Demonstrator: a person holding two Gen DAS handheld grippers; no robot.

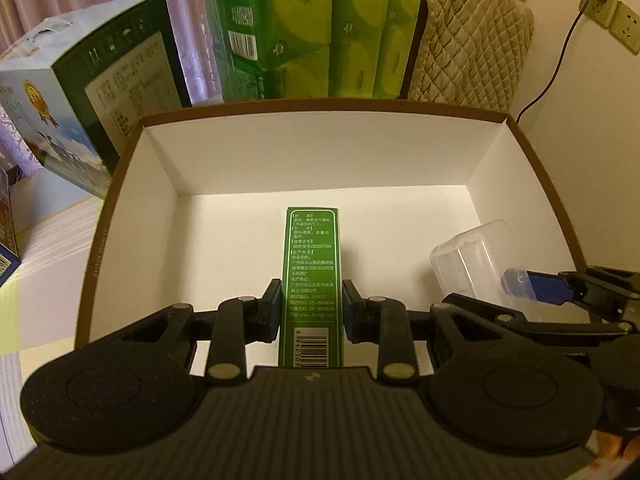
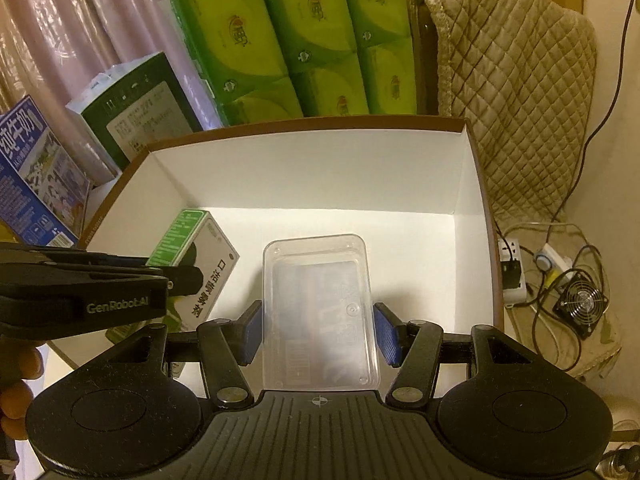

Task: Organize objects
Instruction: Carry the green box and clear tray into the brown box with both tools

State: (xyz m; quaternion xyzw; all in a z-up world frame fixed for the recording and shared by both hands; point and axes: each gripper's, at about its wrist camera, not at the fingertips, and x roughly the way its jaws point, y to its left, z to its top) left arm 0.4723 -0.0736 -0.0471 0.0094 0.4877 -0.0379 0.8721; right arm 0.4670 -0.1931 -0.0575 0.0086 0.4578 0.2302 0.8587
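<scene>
Left gripper (image 1: 311, 304): your jaws clamp the green carton (image 1: 313, 276) lengthwise, low inside the open box (image 1: 320, 114), ready to lay flat.
Right gripper (image 2: 318, 330): jaws grip the clear plastic case (image 2: 320, 312) beside it, seemingly just above the floor.

This looks like a lived-in room of a home, probably a bedroom or sitting room, though the fisheye view shows little of it. Pinkish curtains (image 2: 52, 28) hang at ten o'clock. A multipack of green tissue packs (image 2: 304, 36) stands at twelve o'clock, with printed milk cartons (image 2: 36, 176) at nine o'clock. A quilted beige cover (image 2: 516, 92) drapes over something at two o'clock. Wall sockets (image 1: 616, 20) with a plugged-in cable sit on a cream wall, and a power strip (image 2: 554, 262) and small fan (image 2: 582, 306) lie among loose cords at three o'clock.
</scene>
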